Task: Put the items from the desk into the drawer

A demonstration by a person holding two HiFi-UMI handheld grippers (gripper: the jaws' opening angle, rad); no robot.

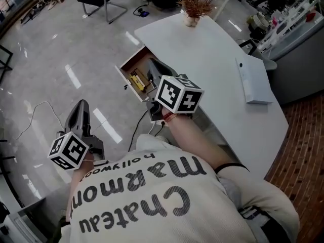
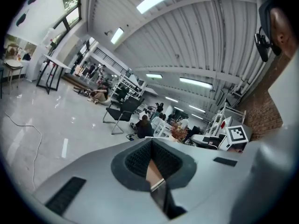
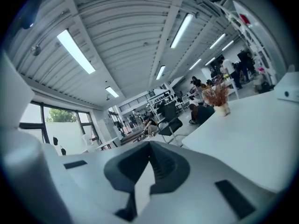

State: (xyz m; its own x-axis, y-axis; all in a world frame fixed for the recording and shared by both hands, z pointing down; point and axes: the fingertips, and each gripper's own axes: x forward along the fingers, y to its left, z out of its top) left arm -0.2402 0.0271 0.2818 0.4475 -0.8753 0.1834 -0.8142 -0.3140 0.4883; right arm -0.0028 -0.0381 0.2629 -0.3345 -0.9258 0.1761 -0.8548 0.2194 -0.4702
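Head view has you at the long side of the white desk [image 1: 212,59], where the drawer [image 1: 132,61] stands open over the grey floor [image 1: 61,49]. A yellow item [image 1: 135,80] lies inside it, beside other things too small to name. Your right gripper [image 1: 161,70] is held over the open drawer with its marker cube above your wrist. In the right gripper view its jaws meet tip to tip, with nothing between them. Your left gripper [image 1: 81,108] is out over the floor, well apart from the desk and pointing away from you. The left gripper view shows its jaws pressed together as well, and empty. On the desk, a flat white box [image 1: 253,80] lies near the edge opposite the drawer. A potted dried plant [image 1: 194,6] stands at the far end, well apart from the box. Neither gripper touches them.
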